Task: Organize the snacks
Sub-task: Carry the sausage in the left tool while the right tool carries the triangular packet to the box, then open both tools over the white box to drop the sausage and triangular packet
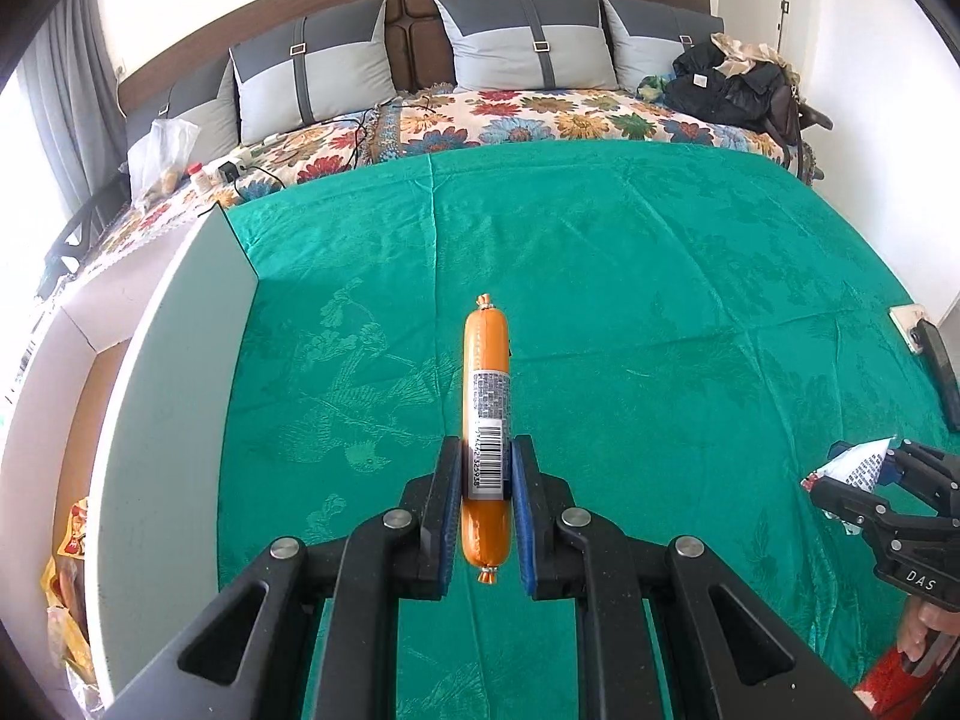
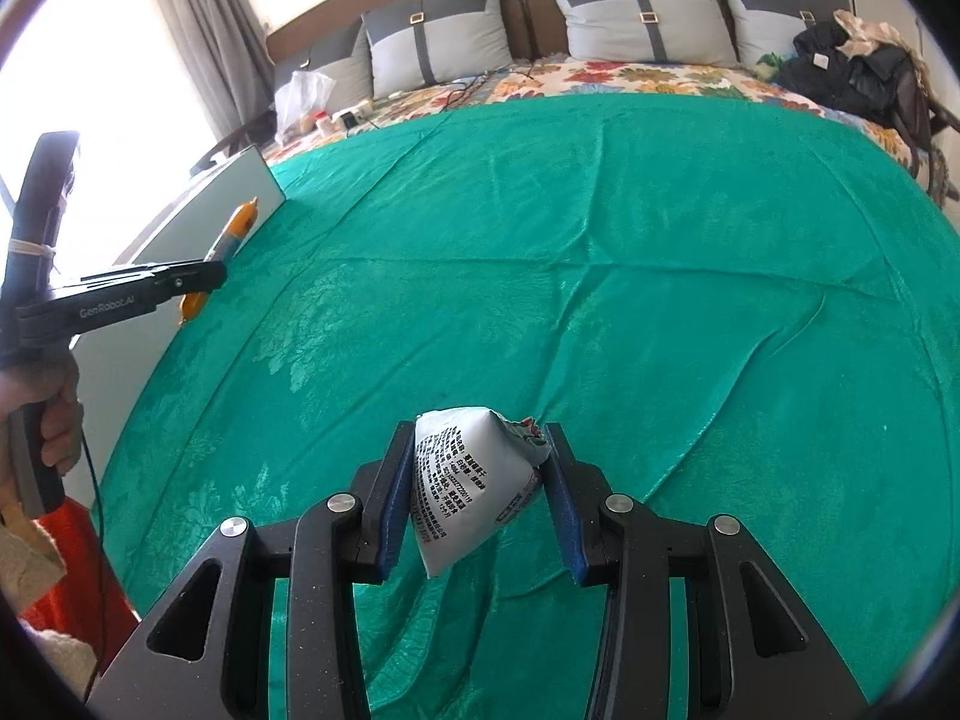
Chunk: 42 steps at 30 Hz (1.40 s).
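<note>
Here my left gripper [image 1: 486, 480] pinches the orange sausage [image 1: 486, 396] above the green cloth [image 1: 660, 300]. Only the left wrist view shows snack bags, cut off and probably more behind, inside the white box [image 1: 174, 390]. My right gripper [image 2: 480, 492] clamps the white packet [image 2: 468, 492]; its print is unreadable.

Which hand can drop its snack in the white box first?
Probably the left. Its hand-held gripper holds the orange sausage right beside the white box. The right hand-held gripper, holding the white packet, is farther away.
</note>
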Available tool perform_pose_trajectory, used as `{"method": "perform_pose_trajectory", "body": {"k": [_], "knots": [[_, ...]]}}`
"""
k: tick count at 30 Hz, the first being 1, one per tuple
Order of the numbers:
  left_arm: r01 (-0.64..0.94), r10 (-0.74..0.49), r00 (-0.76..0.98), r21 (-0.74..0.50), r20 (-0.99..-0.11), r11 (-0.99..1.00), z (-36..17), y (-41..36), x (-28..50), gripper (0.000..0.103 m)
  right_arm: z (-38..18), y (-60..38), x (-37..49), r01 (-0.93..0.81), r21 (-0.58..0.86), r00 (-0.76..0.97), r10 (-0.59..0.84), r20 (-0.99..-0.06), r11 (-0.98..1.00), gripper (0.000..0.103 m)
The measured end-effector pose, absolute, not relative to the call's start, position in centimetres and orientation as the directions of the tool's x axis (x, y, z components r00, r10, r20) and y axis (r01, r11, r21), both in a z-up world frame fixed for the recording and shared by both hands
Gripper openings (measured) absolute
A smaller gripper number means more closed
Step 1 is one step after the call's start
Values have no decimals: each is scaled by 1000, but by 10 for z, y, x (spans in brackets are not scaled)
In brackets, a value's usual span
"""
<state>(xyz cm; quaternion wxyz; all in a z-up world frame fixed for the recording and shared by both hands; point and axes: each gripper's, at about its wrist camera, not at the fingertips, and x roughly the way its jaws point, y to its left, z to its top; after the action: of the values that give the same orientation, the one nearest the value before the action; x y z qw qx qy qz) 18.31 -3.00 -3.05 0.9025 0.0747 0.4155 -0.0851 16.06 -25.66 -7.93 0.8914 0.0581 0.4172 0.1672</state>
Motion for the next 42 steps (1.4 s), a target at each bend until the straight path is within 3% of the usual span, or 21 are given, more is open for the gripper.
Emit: {"method": "perform_pose_trajectory", "body": {"k": [8, 12, 17, 23, 29, 34, 36, 37, 39, 41, 42], "knots": [[223, -86, 695, 101, -714, 970, 7, -18, 132, 15, -65, -222, 127, -309, 207, 593, 358, -721, 928, 43], [212, -142, 701, 14, -699, 977, 23, 2, 106, 15, -61, -201, 117, -345, 183, 565, 359, -743, 921, 43], [162, -247, 704, -188, -666, 969, 55, 66, 73, 15, -27, -152, 112, -440, 168, 554, 414, -722, 882, 43], [-15, -95, 770, -167, -631, 986, 95, 179, 46, 15, 46, -49, 115, -627, 162, 516, 562, -647, 762, 43], [-208, 59, 703, -126, -708, 970, 54, 268, 43, 15, 75, 70, 122, -762, 252, 325, 689, -648, 596, 45], [-275, 84, 635, -123, -768, 954, 7, 297, 39, 15, 37, 146, 136, -788, 249, 211, 627, -750, 563, 50], [-292, 98, 623, -114, -776, 950, -4, 300, 36, 17, 17, 159, 146, -775, 280, 167, 611, -774, 566, 57], [-293, 103, 620, -108, -778, 950, -6, 300, 35, 19, 9, 162, 150, -765, 286, 161, 602, -782, 577, 65], [-295, 114, 624, -98, -773, 950, -6, 300, 30, 32, 0, 160, 156, -740, 304, 153, 591, -792, 600, 65], [-306, 148, 645, -75, -750, 949, 1, 297, 22, 70, 2, 152, 158, -716, 338, 148, 606, -781, 611, 65], [-311, 175, 662, -55, -729, 949, 8, 293, 17, 77, 4, 145, 157, -709, 341, 160, 611, -775, 618, 65]]}}
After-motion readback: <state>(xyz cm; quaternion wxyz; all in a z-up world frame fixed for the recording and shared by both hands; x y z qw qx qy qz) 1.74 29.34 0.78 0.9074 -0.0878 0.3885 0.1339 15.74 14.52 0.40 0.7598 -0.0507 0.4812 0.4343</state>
